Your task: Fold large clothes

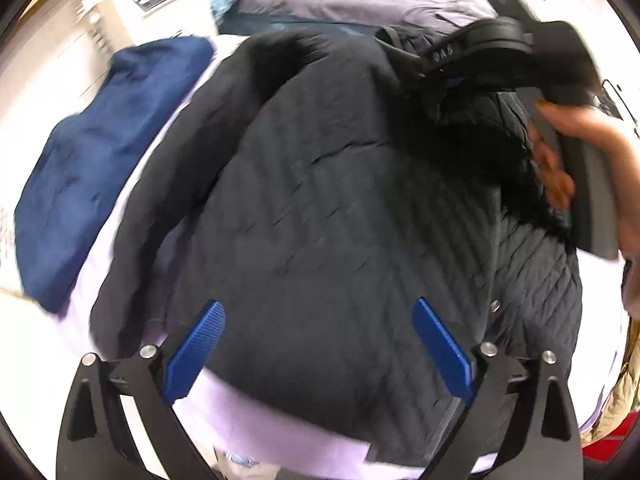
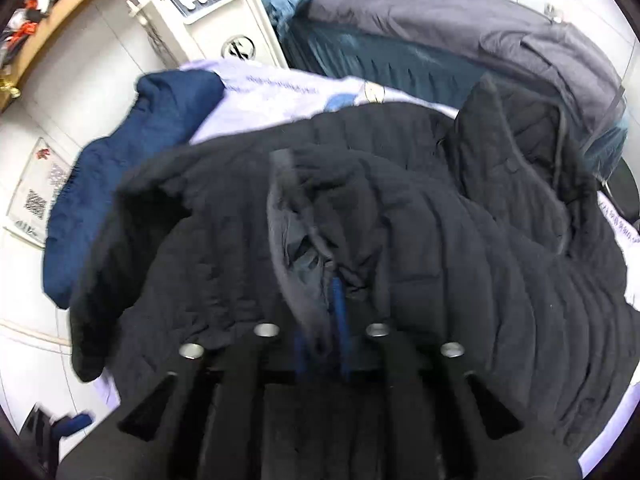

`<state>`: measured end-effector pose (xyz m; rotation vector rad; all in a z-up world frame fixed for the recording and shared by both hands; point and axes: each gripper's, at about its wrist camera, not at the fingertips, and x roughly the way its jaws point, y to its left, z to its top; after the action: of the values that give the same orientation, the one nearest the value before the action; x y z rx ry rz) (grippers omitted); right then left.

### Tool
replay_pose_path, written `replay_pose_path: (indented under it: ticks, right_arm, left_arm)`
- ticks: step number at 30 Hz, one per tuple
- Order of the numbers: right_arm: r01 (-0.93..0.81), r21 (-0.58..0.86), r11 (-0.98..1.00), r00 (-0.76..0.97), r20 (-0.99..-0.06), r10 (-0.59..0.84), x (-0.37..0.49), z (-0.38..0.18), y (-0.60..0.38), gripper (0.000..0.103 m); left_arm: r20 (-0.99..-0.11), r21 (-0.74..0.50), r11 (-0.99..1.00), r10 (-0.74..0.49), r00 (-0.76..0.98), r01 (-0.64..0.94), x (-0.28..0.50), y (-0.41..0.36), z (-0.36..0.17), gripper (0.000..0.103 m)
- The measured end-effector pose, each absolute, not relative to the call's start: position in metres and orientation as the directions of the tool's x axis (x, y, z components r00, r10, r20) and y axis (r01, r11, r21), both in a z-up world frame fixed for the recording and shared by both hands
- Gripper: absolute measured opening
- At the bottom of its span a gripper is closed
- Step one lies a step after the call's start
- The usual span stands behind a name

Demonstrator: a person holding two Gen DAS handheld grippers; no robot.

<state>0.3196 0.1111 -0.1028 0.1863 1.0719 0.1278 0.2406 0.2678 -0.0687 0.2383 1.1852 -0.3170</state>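
My left gripper (image 1: 318, 348) sits nearest the lens, blue pads spread wide w/ nothing between them, hovering over the black quilted jacket (image 1: 328, 208). Jacket lies across a lilac sheet (image 1: 256, 420), covering most of it. Folded navy garment (image 1: 104, 160) just beside it on the left. A hand (image 1: 600, 168) at right edge grips the other tool's grey handle. My right gripper (image 2: 322, 320) has pads close together w/ a fold of jacket lining (image 2: 304, 264) between them; can't tell if they press on it.
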Motion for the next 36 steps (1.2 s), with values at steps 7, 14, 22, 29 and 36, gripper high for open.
replay_pose_path:
  ticks: [7, 14, 22, 29, 36]
  right_arm:
    - [-0.187, 0.232, 0.955, 0.564, -0.771, 0.297, 0.302, -0.030, 0.124, 0.092]
    - [0.108, 0.246, 0.963, 0.633, -0.764, 0.124, 0.265, -0.024, 0.031, 0.092]
    - [0.408, 0.041, 0.912, 0.404, -0.904, -0.141, 0.193, -0.124, -0.097, 0.092]
    - [0.321, -0.083, 0.944, 0.258, -0.951, -0.171, 0.206, -0.192, -0.097, 0.096]
    - [0.366, -0.054, 0.929, 0.301, -0.938, -0.173, 0.188, -0.181, -0.103, 0.098]
  left_arm:
    - [-0.911, 0.041, 0.880, -0.161, 0.380, 0.473, 0.270, 0.216, -0.055, 0.094]
    - [-0.905, 0.041, 0.860, -0.184, 0.384, 0.508, 0.283, 0.193, -0.053, 0.094]
    - [-0.875, 0.133, 0.710, -0.245, 0.419, 0.692, 0.318, 0.073, -0.076, 0.094]
    - [-0.977, 0.147, 0.663, -0.018, 0.212, 0.734, 0.373, 0.037, -0.188, 0.099]
    - [-0.957, 0.177, 0.680, -0.051, 0.286, 0.712, 0.357, 0.045, -0.157, 0.096]
